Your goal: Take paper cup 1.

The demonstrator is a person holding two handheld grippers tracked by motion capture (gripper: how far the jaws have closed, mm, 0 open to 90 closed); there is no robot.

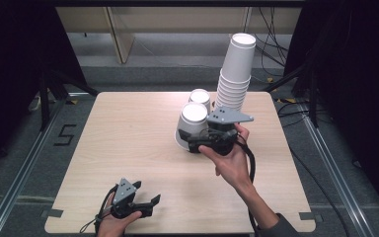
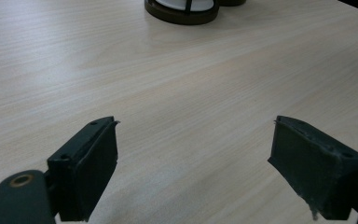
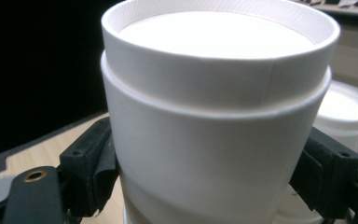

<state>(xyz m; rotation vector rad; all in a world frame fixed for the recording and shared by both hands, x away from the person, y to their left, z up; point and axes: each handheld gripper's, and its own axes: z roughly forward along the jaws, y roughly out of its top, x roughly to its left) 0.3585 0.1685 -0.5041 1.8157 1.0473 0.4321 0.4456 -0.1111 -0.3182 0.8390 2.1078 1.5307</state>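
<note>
Two upside-down white paper cups sit right of centre on the wooden table, one behind the other, with a tall leaning stack of cups just right of them at the far edge.

Right gripper – held in the person's right hand – is at the near cup, jaws either side of its lower wall. In the right gripper view both black pads press against the cup, so it is clamped on it. That cup looks slightly tilted in the high view; can't tell if its rim is off the table. Far cup stands just behind it, also visible at the right edge of the right gripper view.

Left gripper is at the near left part of the table, well apart from the cups, held low in the left hand. Jaws spread wide, nothing between them – just bare wood in the left gripper view, with a cup rim at the top of that view.
</note>
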